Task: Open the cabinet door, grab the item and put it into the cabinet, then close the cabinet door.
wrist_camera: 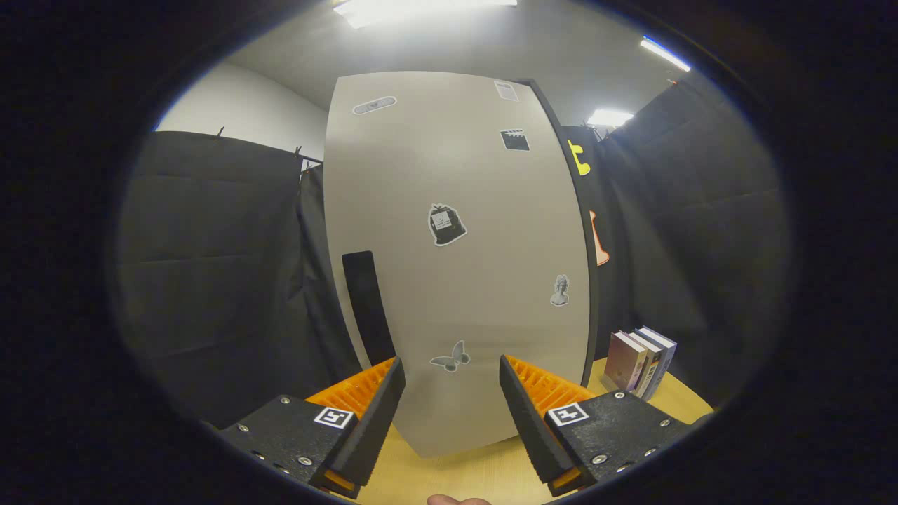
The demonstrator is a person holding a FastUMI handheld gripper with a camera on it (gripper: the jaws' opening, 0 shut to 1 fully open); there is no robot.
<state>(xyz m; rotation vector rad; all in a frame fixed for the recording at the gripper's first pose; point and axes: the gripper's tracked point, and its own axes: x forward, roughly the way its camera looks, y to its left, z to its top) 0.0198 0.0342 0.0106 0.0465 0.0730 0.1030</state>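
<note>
A tall beige cabinet (pixel 456 259) stands on the wooden table just ahead of my fingers, its door shut and dotted with small stickers. A dark vertical handle (pixel 367 305) runs along the door's left side, just beyond my left finger. My gripper (pixel 452 372) is open, with nothing between the fingers; a butterfly sticker on the door shows through the gap. Several upright books (pixel 640 362) stand on the table to the right of the cabinet, beyond my right finger.
The light wooden table (pixel 484 473) carries the cabinet and the books. Black cloth walls hang to the left, right and behind. A fingertip (pixel 456 500) of a person shows below the fingers.
</note>
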